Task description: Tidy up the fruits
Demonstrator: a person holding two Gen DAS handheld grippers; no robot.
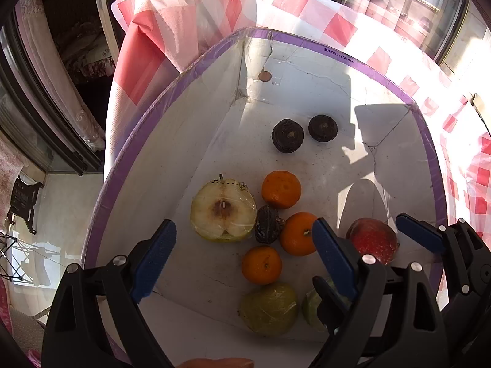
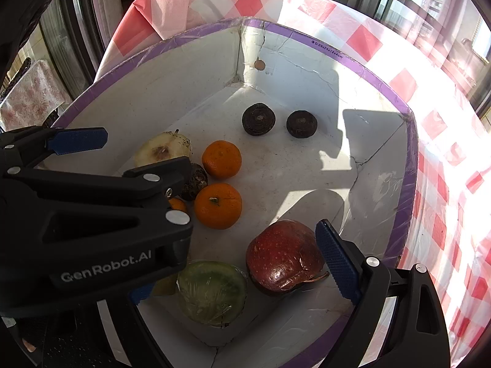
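Note:
A white box with a purple rim (image 1: 428, 141) (image 2: 409, 165) holds the fruit. In it lie three oranges (image 1: 280, 189) (image 2: 221, 159), a film-wrapped halved pale fruit (image 1: 223, 210), a wrinkled dark fruit (image 1: 268, 224), two dark round fruits (image 1: 288, 136) (image 2: 258, 119), a red apple (image 1: 373, 239) (image 2: 284, 256) and green wrapped fruit (image 1: 268, 308) (image 2: 211, 291). My left gripper (image 1: 244, 225) hovers open over the oranges, holding nothing. My right gripper (image 2: 245, 227) is open above the apple, which sits beside its right finger (image 2: 336, 257). Its left finger is mostly hidden behind the left gripper's fingers (image 2: 79, 144).
The box stands on a table under a red-and-white checked cloth (image 1: 307, 6) (image 2: 445, 159). Windows and curtains ring the far side. The box's right half (image 2: 307, 165) has bare floor in sunlight. A fingertip (image 1: 214, 363) shows at the bottom edge of the left wrist view.

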